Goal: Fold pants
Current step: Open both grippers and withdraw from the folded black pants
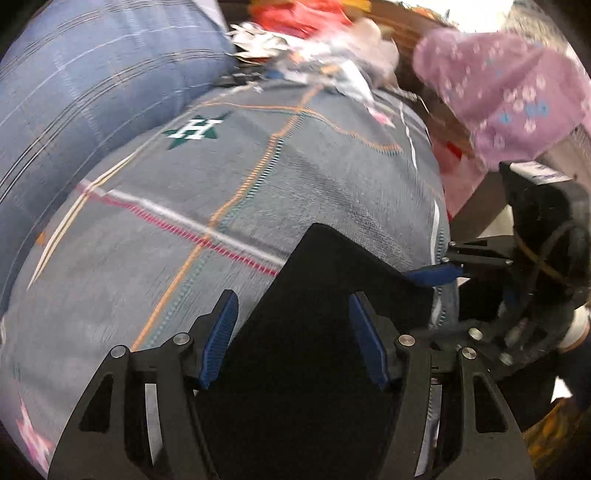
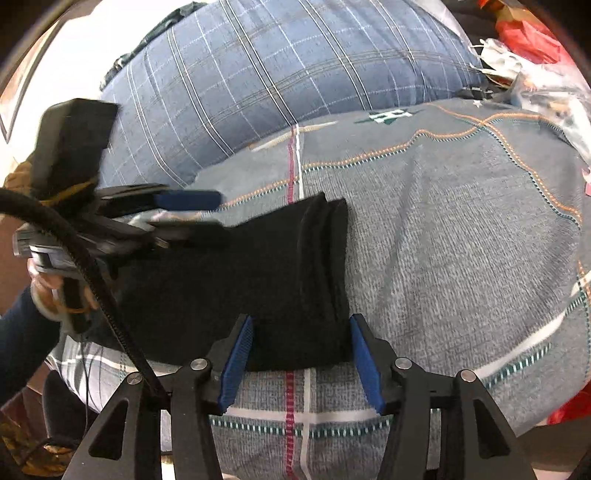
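Black pants point(image 2: 258, 280) lie folded into a compact rectangle on a grey plaid bed cover point(image 2: 443, 240). They also show in the left wrist view point(image 1: 325, 295). My left gripper point(image 1: 293, 339) is open, jaws wide, straddling one end of the folded pants just above them. My right gripper point(image 2: 301, 358) is open too, its blue pads on either side of the near edge of the pants. The left gripper shows in the right wrist view point(image 2: 184, 210) over the pants' far left corner. The right gripper shows in the left wrist view point(image 1: 439, 273) at the right.
A blue plaid pillow point(image 2: 277, 81) lies behind the pants, also in the left wrist view point(image 1: 92, 85). A pink flowered cloth point(image 1: 509, 88) and a clutter of papers and red bags point(image 1: 314, 33) sit at the bed's far side.
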`<act>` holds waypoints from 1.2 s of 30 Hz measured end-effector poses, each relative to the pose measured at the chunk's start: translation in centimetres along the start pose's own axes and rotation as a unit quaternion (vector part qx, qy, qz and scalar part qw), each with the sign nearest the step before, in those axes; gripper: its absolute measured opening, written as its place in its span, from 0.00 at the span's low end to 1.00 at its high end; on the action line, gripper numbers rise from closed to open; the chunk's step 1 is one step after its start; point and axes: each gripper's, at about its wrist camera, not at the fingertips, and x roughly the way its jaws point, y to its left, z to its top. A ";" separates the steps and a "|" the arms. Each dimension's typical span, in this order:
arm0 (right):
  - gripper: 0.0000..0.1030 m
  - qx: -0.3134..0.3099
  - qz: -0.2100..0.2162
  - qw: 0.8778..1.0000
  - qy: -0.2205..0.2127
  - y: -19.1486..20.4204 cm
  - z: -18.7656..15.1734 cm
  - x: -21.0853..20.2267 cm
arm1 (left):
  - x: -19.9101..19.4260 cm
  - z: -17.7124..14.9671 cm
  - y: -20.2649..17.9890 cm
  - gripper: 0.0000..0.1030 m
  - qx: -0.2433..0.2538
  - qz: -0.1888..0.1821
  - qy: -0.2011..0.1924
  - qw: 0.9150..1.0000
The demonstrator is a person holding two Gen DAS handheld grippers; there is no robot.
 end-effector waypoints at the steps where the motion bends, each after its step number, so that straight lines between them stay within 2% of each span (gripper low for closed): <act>1: 0.54 0.004 0.007 1.000 -0.003 -0.2 0.0 0.1 | 0.8 0.4 -0.2 0.61 0.008 0.003 0.005 1.000; 3: 0.58 0.011 0.020 1.000 -0.012 -0.4 -0.4 0.0 | 2.8 1.1 -0.4 0.61 0.013 0.004 0.028 1.000; 4: 0.59 0.013 0.026 0.999 -0.018 -0.5 -0.5 0.0 | 3.1 1.3 -0.6 0.65 0.015 0.001 0.024 1.000; 5: 0.59 0.017 0.032 0.999 -0.025 -0.7 -0.7 -0.1 | 3.0 1.4 -0.7 0.65 0.022 -0.004 0.009 1.000; 8: 0.60 0.030 0.046 0.998 -0.033 -1.1 -1.0 -0.2 | 3.5 1.8 -1.4 0.65 0.043 -0.009 0.009 0.999; 9: 0.60 0.035 0.052 0.997 -0.036 -1.4 -1.1 -0.3 | 3.7 2.0 -1.5 0.55 0.045 -0.009 0.007 0.999; 10: 0.59 0.043 0.061 0.996 -0.041 -1.7 -1.3 -0.3 | 3.7 2.2 -1.6 0.37 0.043 -0.017 0.003 0.999; 12: 0.41 0.055 0.072 0.995 -0.045 -2.1 -1.4 -0.2 | 3.7 2.5 -1.7 0.27 0.036 -0.020 0.000 0.999; 13: 0.30 0.058 0.071 0.995 -0.042 -2.3 -1.3 -0.1 | 3.5 2.6 -1.9 0.18 0.037 -0.018 -0.002 0.999; 15: 0.23 0.065 0.089 0.993 -0.038 -2.5 -1.2 0.1 | 2.8 2.4 -2.2 0.11 0.038 -0.009 -0.010 0.999; 17: 0.17 0.062 0.099 0.992 -0.035 -2.2 -0.9 0.1 | 1.3 2.2 -2.4 0.10 0.039 -0.008 -0.025 0.999; 21: 0.16 0.015 0.099 0.994 -0.044 0.6 0.5 -1.6 | -3.9 1.6 -2.0 0.10 0.018 -0.005 -0.077 0.997; 23: 0.16 -0.009 0.112 0.992 -0.058 2.4 1.5 -3.1 | -7.1 1.0 -1.4 0.10 0.002 -0.002 -0.105 0.995; 26: 0.16 -0.050 0.141 0.986 -0.070 5.6 2.9 -4.7 | -12.0 -0.6 -0.3 0.10 -0.022 0.009 -0.144 0.989; 30: 0.16 -0.120 0.186 0.972 -0.079 11.5 4.5 -5.6 | -18.3 -5.3 1.3 0.10 -0.065 0.042 -0.191 0.979; 34: 0.16 -0.172 0.236 0.955 -0.054 16.6 5.2 -3.2 | -20.3 -11.3 4.0 0.10 -0.142 0.090 -0.186 0.968; 36: 0.16 -0.195 0.252 0.948 -0.013 19.4 4.5 0.4 | -20.5 -14.6 5.6 0.10 -0.198 0.112 -0.177 0.958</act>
